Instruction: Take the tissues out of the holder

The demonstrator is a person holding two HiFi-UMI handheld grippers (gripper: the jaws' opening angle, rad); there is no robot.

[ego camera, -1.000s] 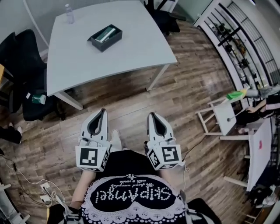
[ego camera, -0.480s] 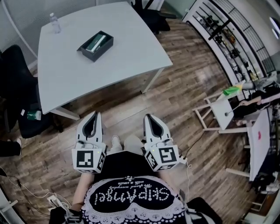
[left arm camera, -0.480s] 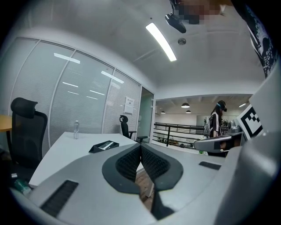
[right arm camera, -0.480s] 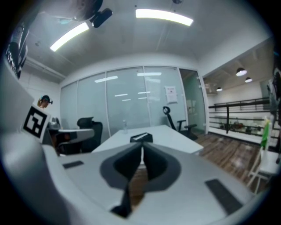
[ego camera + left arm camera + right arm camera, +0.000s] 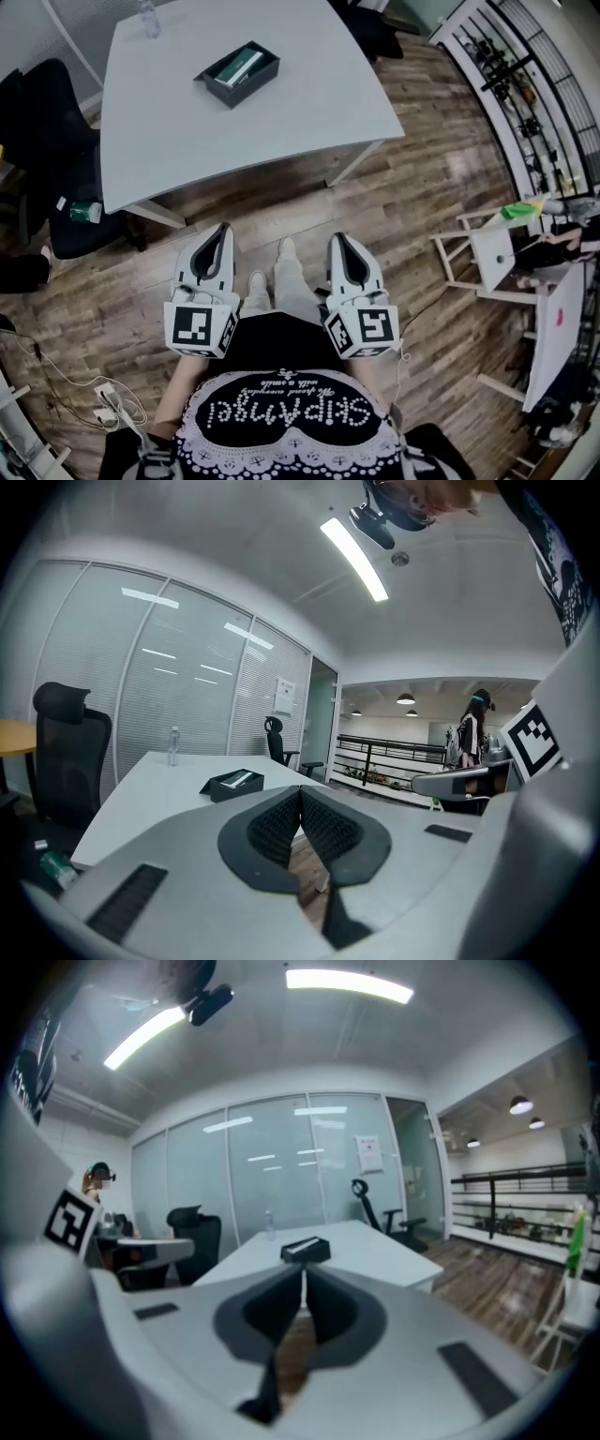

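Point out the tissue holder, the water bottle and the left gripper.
tissue holder (image 5: 255,84): head view, on its near dark side wall.
water bottle (image 5: 148,23): head view, on the middle of its body.
left gripper (image 5: 223,230): head view, where its closed fingertips meet.

My left gripper (image 5: 224,228) and right gripper (image 5: 335,238): white shells, black jaw linings, square-marker cubes. At six o'clock, black top (image 5: 281,352), white lettering, lace trim.

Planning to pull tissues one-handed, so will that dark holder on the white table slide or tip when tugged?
Low and wide, the holder probably won't tip. Loose on the smooth table, it may slide. The pale tissues inside are likely soft and floppy.
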